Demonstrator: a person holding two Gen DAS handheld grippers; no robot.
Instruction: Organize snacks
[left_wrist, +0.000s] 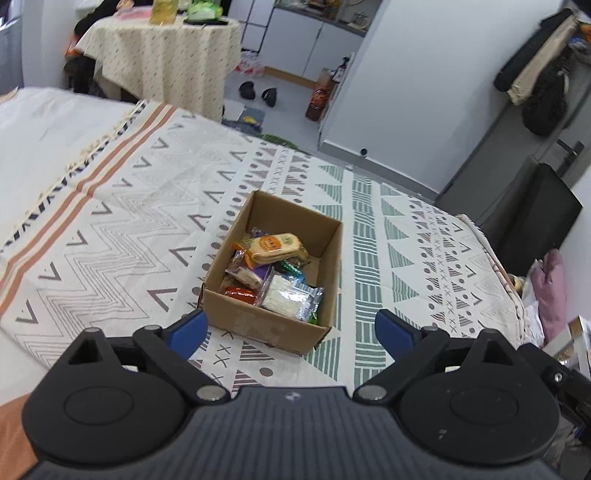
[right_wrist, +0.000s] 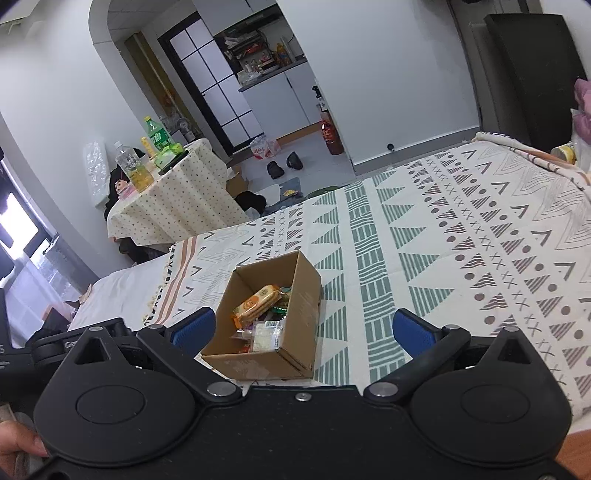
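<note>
Snacks (left_wrist: 271, 275) lie heaped in an open cardboard box (left_wrist: 258, 328) on the patterned bedspread (left_wrist: 110, 229), a yellow biscuit pack (left_wrist: 275, 247) on top. Left gripper (left_wrist: 290, 328) and right gripper (right_wrist: 303, 326) hover near the box, jaws spread wide, holding nothing.

Cardboard box (left_wrist: 295, 334) sits on patterned bedspread (left_wrist: 388, 236), near edge of bed. Snack packets (left_wrist: 275, 273) lie heaped inside box, one biscuit pack (left_wrist: 277, 247) on top toward far side. Cloth-covered table (right_wrist: 177, 199) stands beyond bed at far left; bottles (right_wrist: 142, 155) on it.
</note>
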